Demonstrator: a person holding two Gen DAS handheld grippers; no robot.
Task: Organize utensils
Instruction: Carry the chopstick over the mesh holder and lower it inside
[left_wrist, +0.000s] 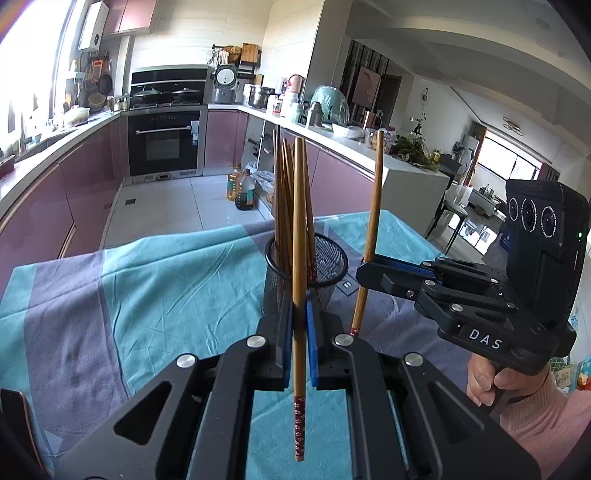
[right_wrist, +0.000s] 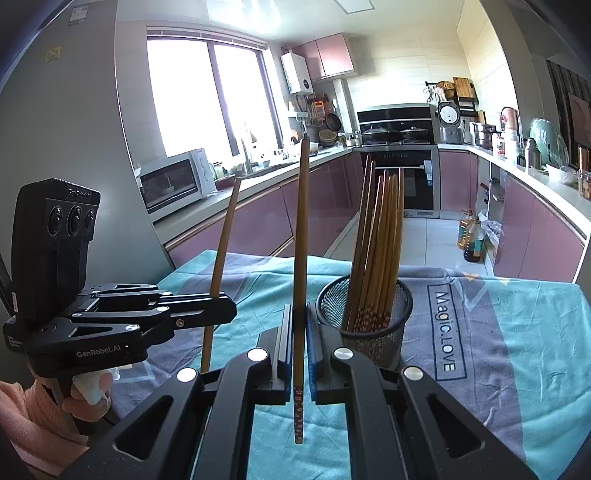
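Note:
A black mesh cup (left_wrist: 328, 266) (right_wrist: 369, 332) stands on the cloth-covered table (left_wrist: 166, 277) and holds several wooden chopsticks (right_wrist: 380, 240), red patterned ends down. My left gripper (left_wrist: 299, 314) (right_wrist: 231, 306) is shut on one upright chopstick (left_wrist: 299, 229) (right_wrist: 221, 243), just in front of the cup in the left wrist view. To its right, my right gripper (right_wrist: 299, 314) (left_wrist: 364, 271) is shut on another upright chopstick (right_wrist: 300, 240) (left_wrist: 373, 206), beside the cup. Both held chopsticks point their red ends down, above the cloth.
The teal and grey cloth (right_wrist: 517, 350) covers the whole table; its far edge drops to a tiled floor where oil bottles (left_wrist: 242, 188) stand. Purple kitchen cabinets and an oven (left_wrist: 164, 144) lie beyond. A hand in a pink sleeve (left_wrist: 524, 413) holds the right gripper's handle.

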